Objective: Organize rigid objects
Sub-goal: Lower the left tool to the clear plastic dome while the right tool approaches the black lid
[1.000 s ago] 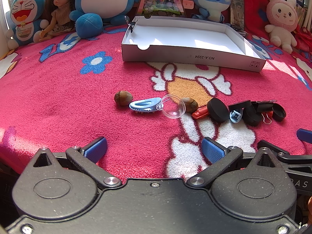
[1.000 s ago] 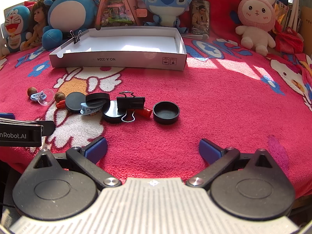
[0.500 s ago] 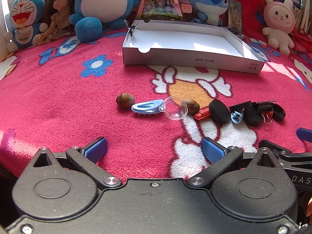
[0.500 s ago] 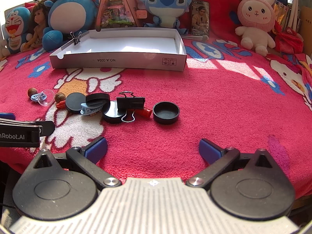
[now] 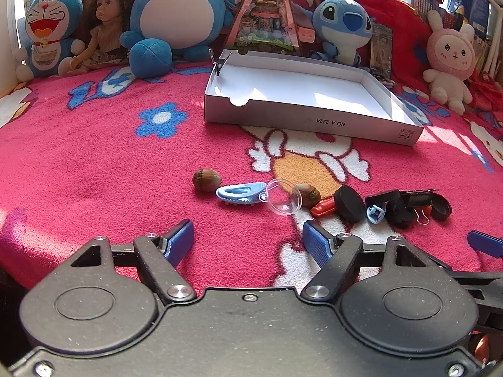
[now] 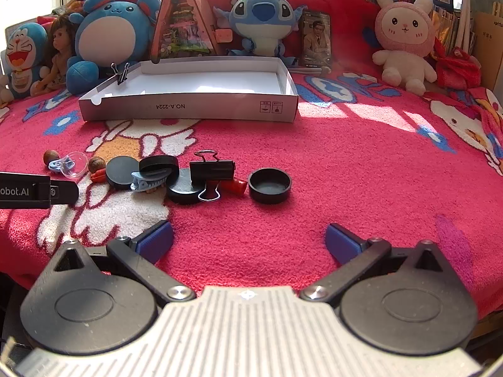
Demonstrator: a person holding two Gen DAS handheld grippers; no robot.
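Observation:
A row of small objects lies on the pink blanket: two brown nuts (image 5: 206, 180) (image 5: 306, 195), a blue clip (image 5: 240, 193), a clear dome (image 5: 282, 200), a red piece (image 5: 323, 207), black round lids (image 6: 269, 185) (image 6: 122, 172) and a black binder clip (image 6: 212, 170). An open white box (image 5: 311, 121) stands behind them. My left gripper (image 5: 248, 245) is open and empty, just short of the blue clip. My right gripper (image 6: 250, 240) is open and empty, in front of the black lid.
Plush toys and a doll (image 5: 103, 31) line the back edge of the blanket. A binder clip (image 6: 121, 72) sits on the box's left corner. The left gripper's body (image 6: 34, 190) shows at the left of the right wrist view.
The left gripper has moved forward and a little left toward the blue clip and nuts. The right gripper has barely moved. Both stay open.

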